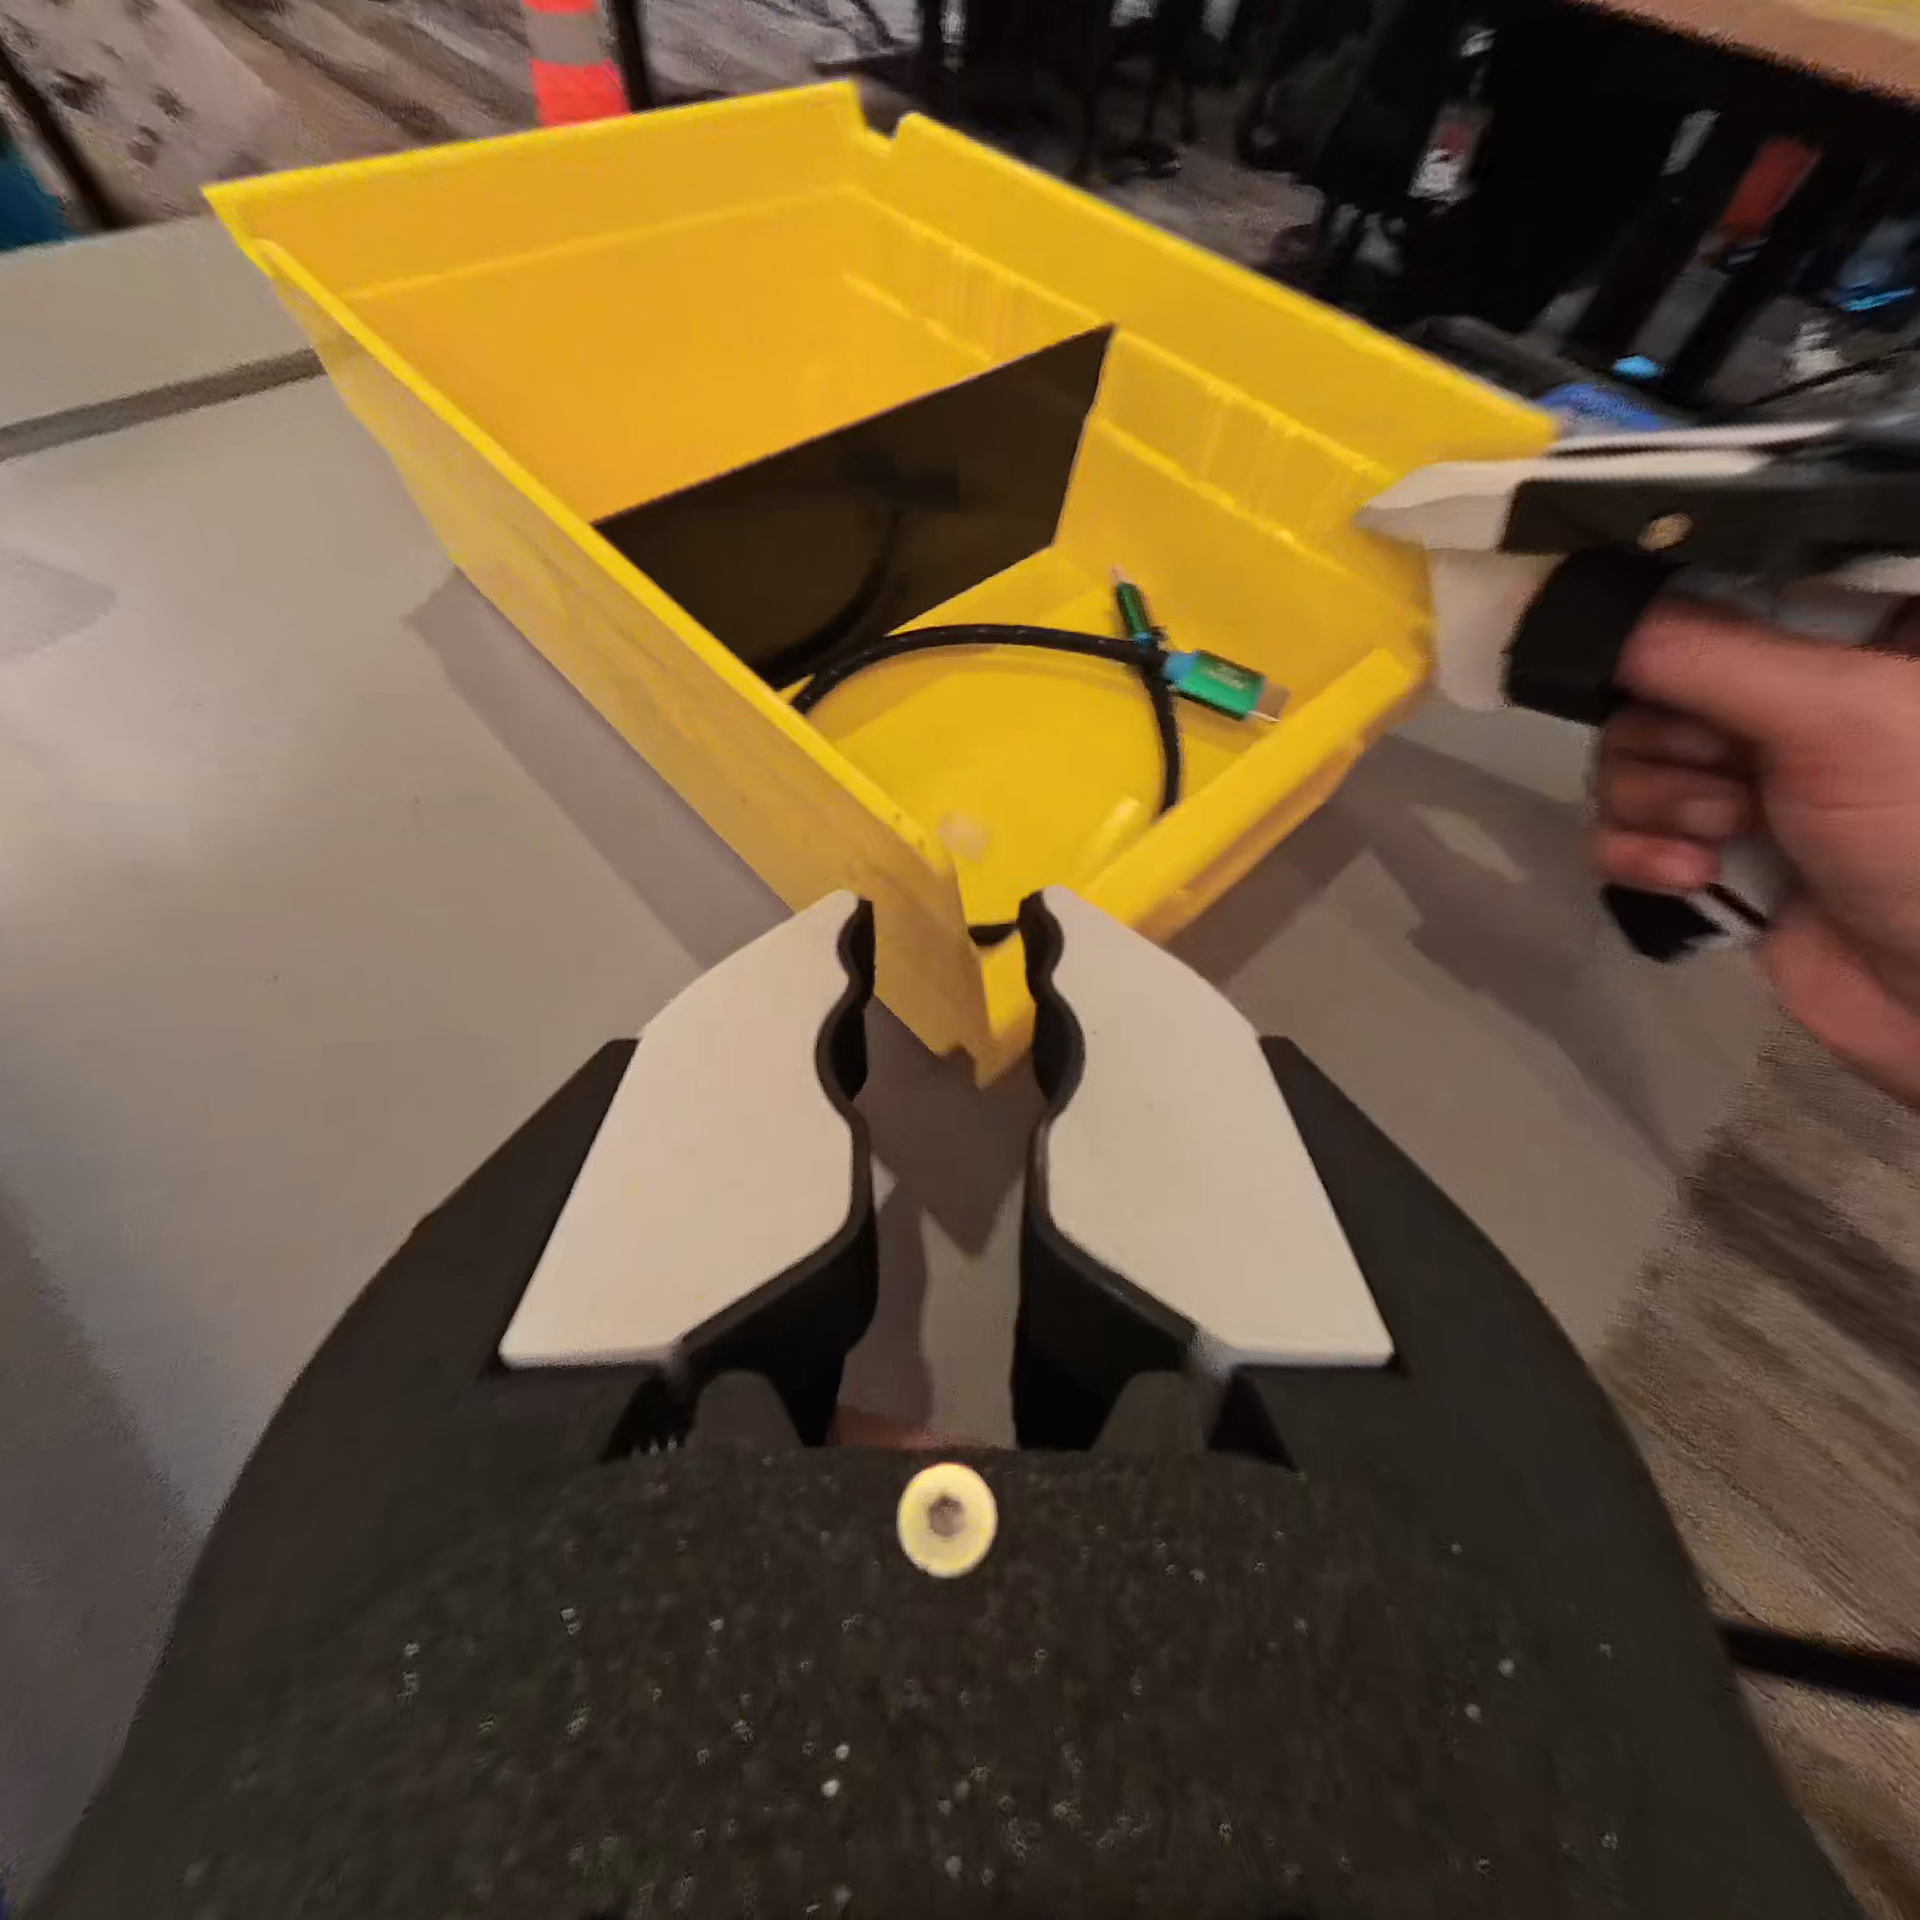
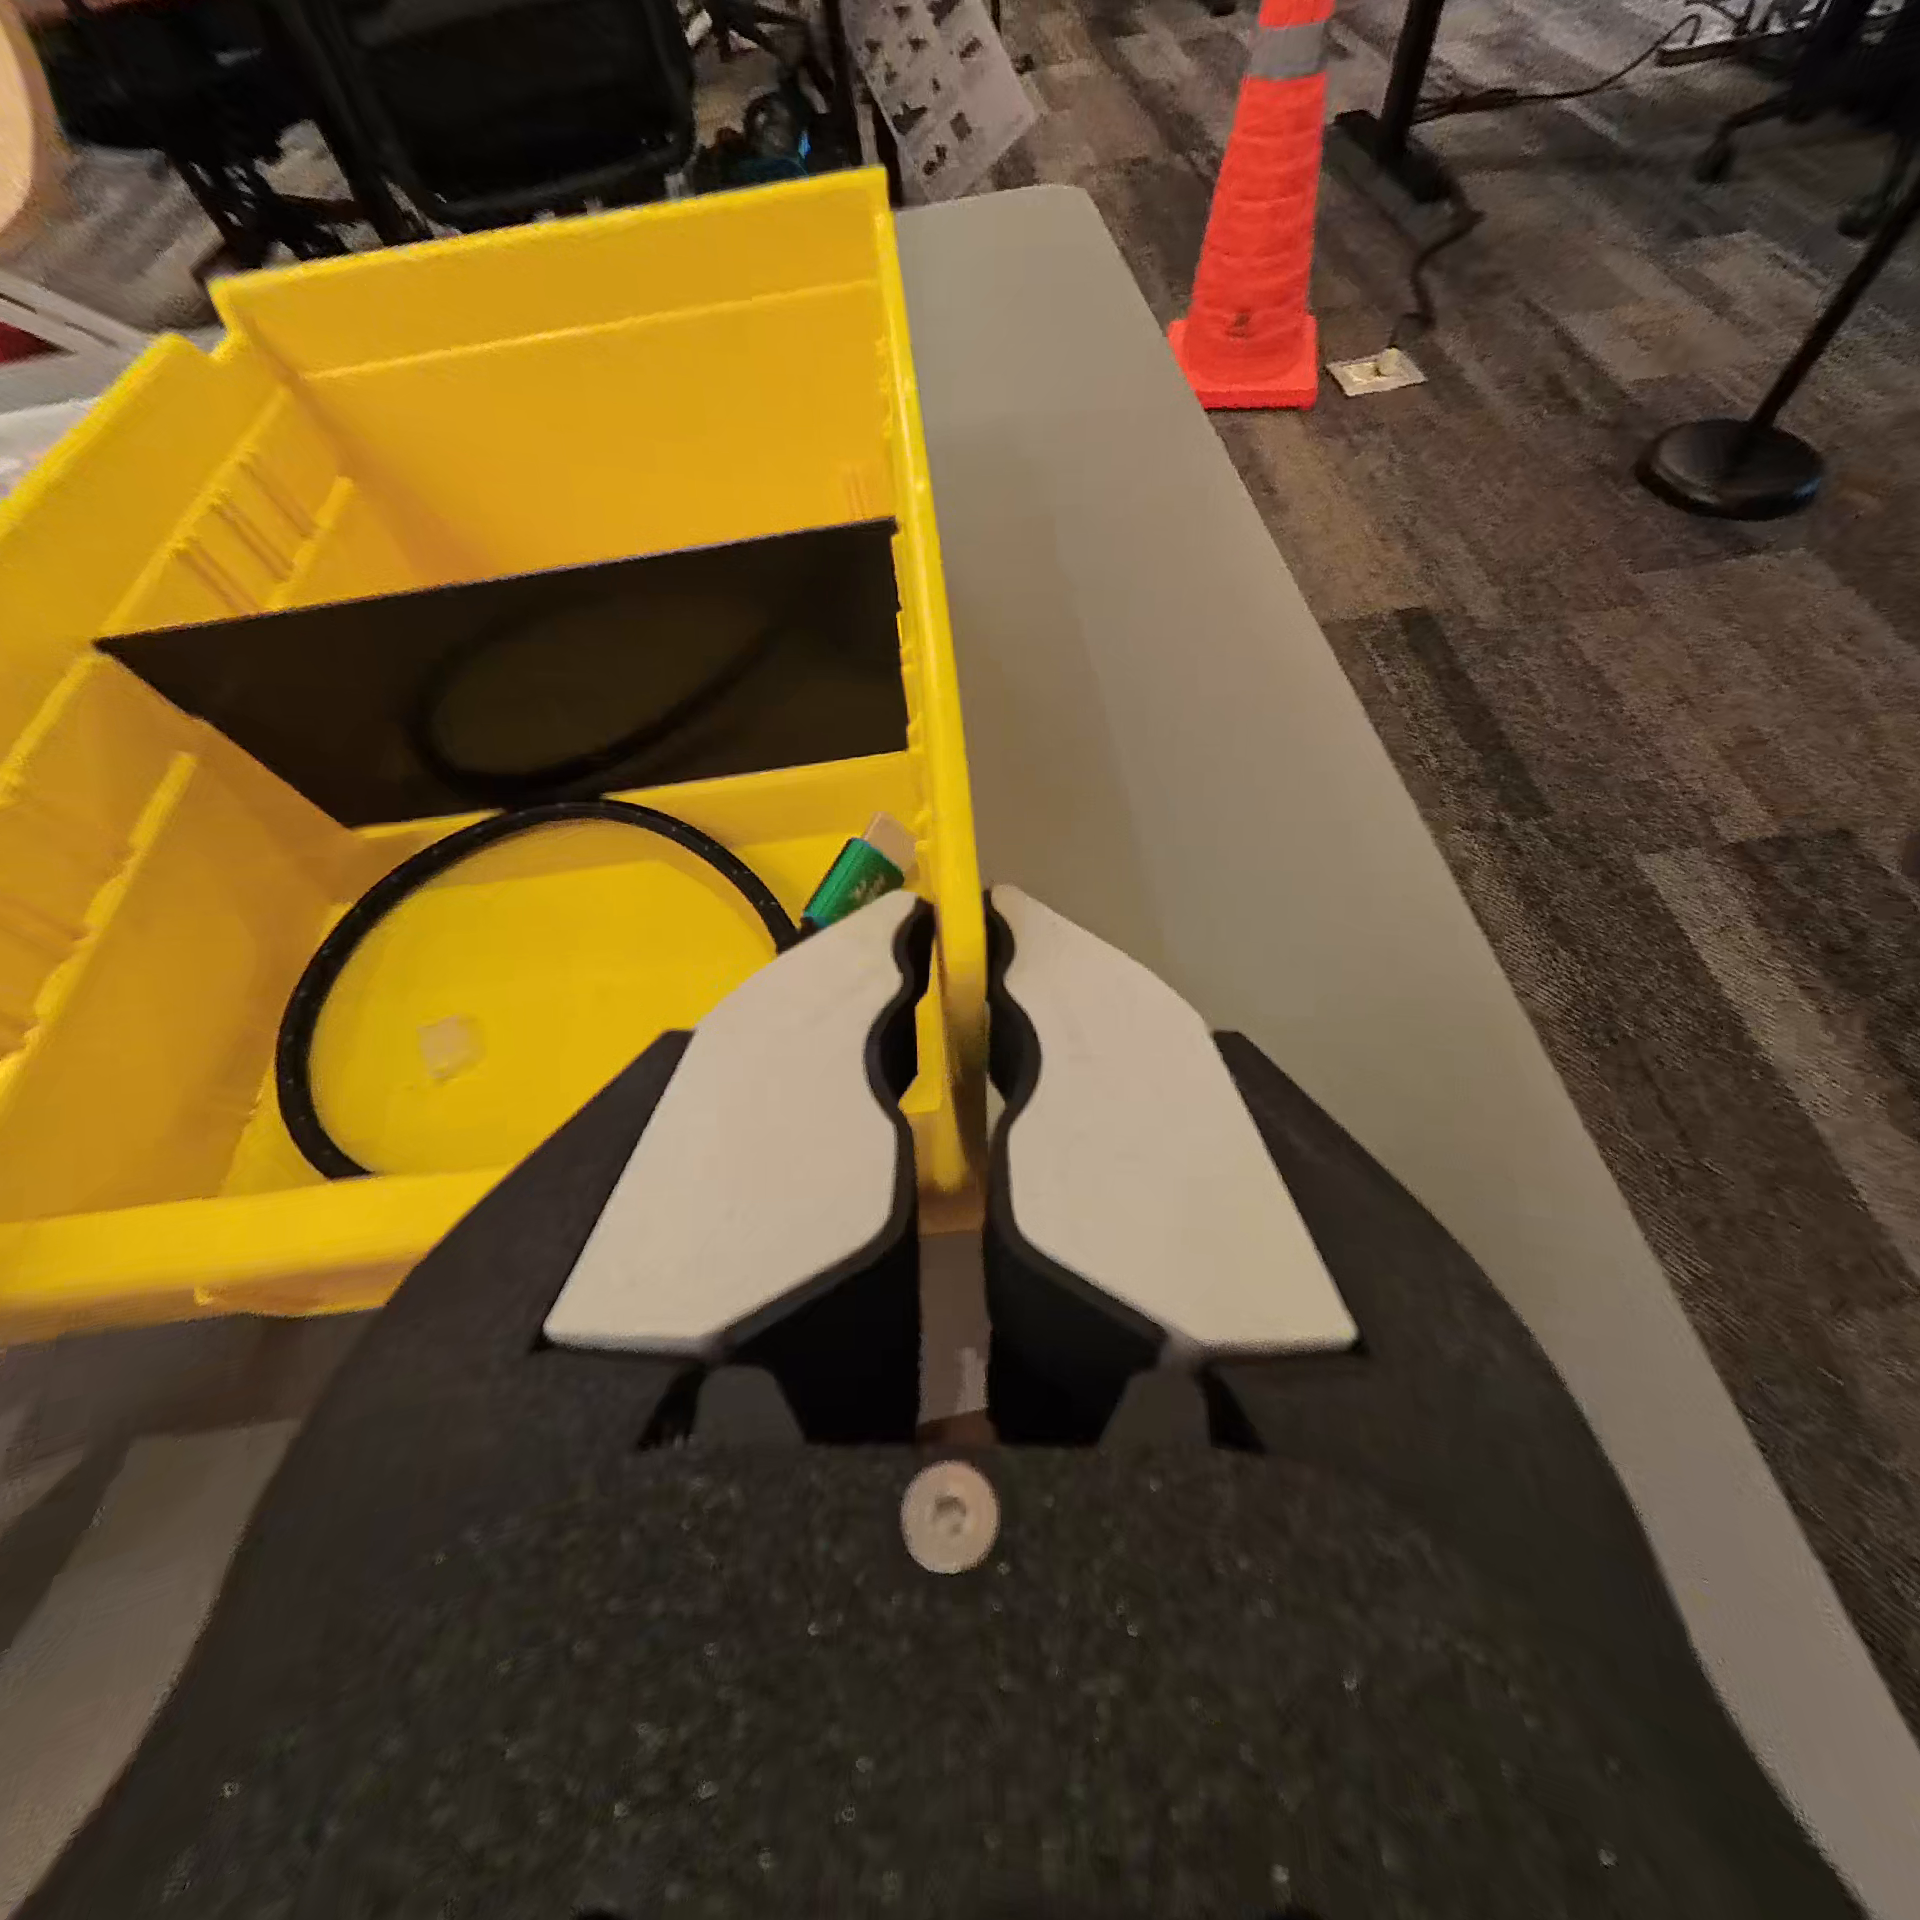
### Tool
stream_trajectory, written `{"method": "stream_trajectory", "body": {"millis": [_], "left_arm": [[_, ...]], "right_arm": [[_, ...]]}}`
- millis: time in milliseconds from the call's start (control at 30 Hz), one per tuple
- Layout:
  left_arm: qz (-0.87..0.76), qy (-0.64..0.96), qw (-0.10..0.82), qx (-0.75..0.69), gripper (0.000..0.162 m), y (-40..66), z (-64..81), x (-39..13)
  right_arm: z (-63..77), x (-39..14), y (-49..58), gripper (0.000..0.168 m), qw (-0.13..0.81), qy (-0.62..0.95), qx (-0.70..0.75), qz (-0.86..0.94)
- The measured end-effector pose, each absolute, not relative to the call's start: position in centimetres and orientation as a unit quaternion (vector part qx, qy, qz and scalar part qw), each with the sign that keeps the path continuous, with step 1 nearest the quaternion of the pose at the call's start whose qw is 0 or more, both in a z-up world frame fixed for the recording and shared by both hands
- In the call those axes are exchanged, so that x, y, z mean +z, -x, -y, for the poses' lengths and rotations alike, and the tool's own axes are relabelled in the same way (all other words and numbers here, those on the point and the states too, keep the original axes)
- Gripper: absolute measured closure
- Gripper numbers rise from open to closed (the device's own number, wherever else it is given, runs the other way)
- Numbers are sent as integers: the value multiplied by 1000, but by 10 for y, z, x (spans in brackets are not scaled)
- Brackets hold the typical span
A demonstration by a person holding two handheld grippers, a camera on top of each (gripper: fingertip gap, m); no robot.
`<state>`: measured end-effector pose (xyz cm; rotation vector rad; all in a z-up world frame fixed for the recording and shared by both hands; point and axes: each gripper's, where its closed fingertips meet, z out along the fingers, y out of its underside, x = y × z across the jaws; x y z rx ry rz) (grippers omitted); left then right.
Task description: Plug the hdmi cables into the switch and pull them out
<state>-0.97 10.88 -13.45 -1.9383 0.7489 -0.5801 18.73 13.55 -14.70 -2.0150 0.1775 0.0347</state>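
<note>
A yellow bin (image 1: pixel 644 343) stands on the grey table (image 1: pixel 260 727), split by a black divider (image 1: pixel 862 520). In its near compartment lies a coiled black HDMI cable (image 1: pixel 987 644) with green connectors (image 1: pixel 1216 686). My left gripper (image 1: pixel 945 914) is slightly open and straddles the bin's near left corner wall. My right gripper (image 2: pixel 958 904) is shut on the bin's (image 2: pixel 582 416) right wall, beside the cable (image 2: pixel 301 997) and a green connector (image 2: pixel 857 883). It also shows in the left wrist view (image 1: pixel 1423 592), held by a hand (image 1: pixel 1787 810). No switch shows in either view.
The table's right edge (image 2: pixel 1351 831) runs close to the bin, with carpet floor beyond. An orange cone (image 2: pixel 1262 208) and a black stand base (image 2: pixel 1730 468) are on the floor. Dark furniture stands behind the bin. Spacing between my two grippers at the tips: around 20 centimetres.
</note>
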Motion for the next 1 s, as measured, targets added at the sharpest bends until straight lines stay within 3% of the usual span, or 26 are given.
{"method": "stream_trajectory", "body": {"millis": [33,100,200,300,367,467,533,600,667,733,900,1000], "left_arm": [[-305,787,468,-262,133,22,-98,-122],[-292,775,474,-299,126,63,-78,-96],[-229,774,524,-272,117,162,-65,-69],[-137,783,597,-106,114,290,-70,-70],[-103,798,593,-8,113,355,-72,-89],[-74,838,540,5,101,392,-84,-122],[-81,839,538,-23,99,390,-99,-130],[-77,846,527,-19,102,395,-115,-139],[-62,862,500,-50,135,396,-124,-151],[-36,866,488,-104,153,401,-128,-150],[-60,862,499,-73,159,437,-129,-136],[-46,858,509,-51,159,489,-132,-133]], "right_arm": [[-129,-144,-188,155,525,848,-5,-74],[-109,-125,-189,143,538,838,-68,-65],[-87,-80,-152,142,590,801,-101,-18],[-84,-70,-48,143,606,791,7,81],[-83,-82,35,139,590,791,97,133],[-80,-107,158,121,537,790,245,165],[-94,-118,196,122,531,800,260,108],[-114,-124,204,128,548,807,216,52],[-124,-137,210,150,534,827,169,47],[-129,-144,212,163,527,840,122,53],[-131,-124,240,165,564,822,27,73],[-137,-120,289,164,569,816,58,78]]}}
